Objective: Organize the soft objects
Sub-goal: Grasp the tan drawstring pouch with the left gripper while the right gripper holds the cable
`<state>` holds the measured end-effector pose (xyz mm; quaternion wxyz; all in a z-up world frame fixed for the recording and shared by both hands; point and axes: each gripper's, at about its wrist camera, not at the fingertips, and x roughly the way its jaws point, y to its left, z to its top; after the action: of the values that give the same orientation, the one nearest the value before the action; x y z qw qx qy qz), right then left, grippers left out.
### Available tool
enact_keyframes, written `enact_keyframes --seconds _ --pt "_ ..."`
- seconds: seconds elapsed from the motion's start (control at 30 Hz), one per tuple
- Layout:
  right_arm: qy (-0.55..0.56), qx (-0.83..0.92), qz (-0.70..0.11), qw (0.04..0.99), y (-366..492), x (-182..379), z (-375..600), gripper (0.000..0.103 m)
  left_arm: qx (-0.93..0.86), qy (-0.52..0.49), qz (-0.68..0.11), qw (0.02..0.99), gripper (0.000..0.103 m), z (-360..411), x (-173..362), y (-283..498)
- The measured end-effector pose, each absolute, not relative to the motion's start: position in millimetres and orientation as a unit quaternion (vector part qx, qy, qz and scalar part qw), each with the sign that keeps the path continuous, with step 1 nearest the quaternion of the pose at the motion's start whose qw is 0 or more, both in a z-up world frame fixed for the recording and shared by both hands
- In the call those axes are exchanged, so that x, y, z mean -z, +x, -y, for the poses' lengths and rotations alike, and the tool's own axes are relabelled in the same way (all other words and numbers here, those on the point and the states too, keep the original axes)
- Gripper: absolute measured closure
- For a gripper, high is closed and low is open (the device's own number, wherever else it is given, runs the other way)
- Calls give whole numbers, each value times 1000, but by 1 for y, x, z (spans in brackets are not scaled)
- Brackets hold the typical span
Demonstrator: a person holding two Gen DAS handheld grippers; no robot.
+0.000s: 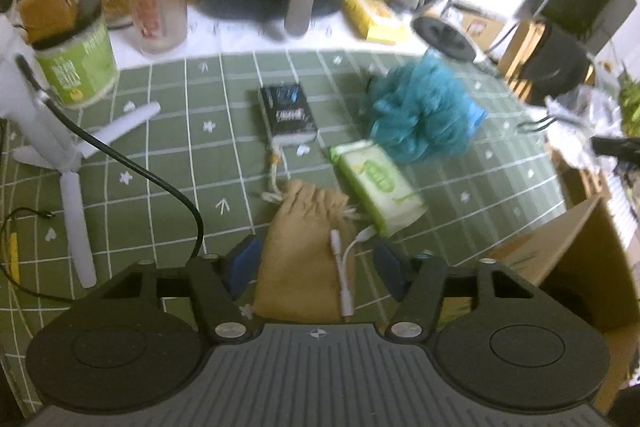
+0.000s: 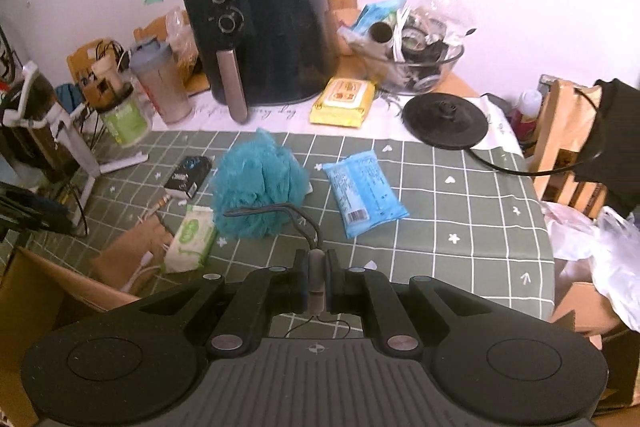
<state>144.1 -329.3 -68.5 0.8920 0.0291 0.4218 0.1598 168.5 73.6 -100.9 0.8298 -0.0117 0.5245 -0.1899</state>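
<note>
In the left wrist view my left gripper point(image 1: 316, 267) hangs low over a tan drawstring pouch point(image 1: 304, 239) on the green checked cloth. Its blue pads point(image 1: 242, 265) stand on either side of the pouch, open, the right pad clear of the fabric. A white adapter cable point(image 1: 343, 269) lies across the pouch. Beyond it are a green wipes pack point(image 1: 376, 183) and a teal bath pouf point(image 1: 420, 111). My right gripper point(image 2: 316, 281) is shut on a grey cable plug point(image 2: 316, 279), held above the cloth, its dark cord point(image 2: 280, 209) trailing over the pouf point(image 2: 256, 187). A blue wipes pack point(image 2: 362, 195) lies right of the pouf.
A black box point(image 1: 286, 111) lies behind the pouch. An open cardboard box point(image 1: 560, 267) stands at the table's near edge. At the back are an air fryer point(image 2: 260, 27), a shaker bottle point(image 2: 160, 83), a yellow wipes pack point(image 2: 344, 103) and a kettle base point(image 2: 444, 119). A white tripod stand point(image 1: 72, 187) is at left.
</note>
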Motion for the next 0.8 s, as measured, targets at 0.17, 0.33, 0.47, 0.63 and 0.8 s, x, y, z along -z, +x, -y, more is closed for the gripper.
enact_keyframes --seconds 0.17,0.33,0.47,0.63,0.8 --pt "37 -152 -415 896 130 58 330 93 193 4 -545 816 51 -72 128 182" --pt "46 -147 -411 899 119 52 329 93 186 26 -562 805 63 -69 150 195" --pt "54 -140 -408 901 110 49 329 93 183 26 -579 794 72 -67 168 202" --pt "52 -134 -413 899 102 51 329 93 184 11 -582 792 100 -68 171 200" --pt "64 -129 -414 899 93 51 331 93 185 5 -558 809 101 -67 153 190"
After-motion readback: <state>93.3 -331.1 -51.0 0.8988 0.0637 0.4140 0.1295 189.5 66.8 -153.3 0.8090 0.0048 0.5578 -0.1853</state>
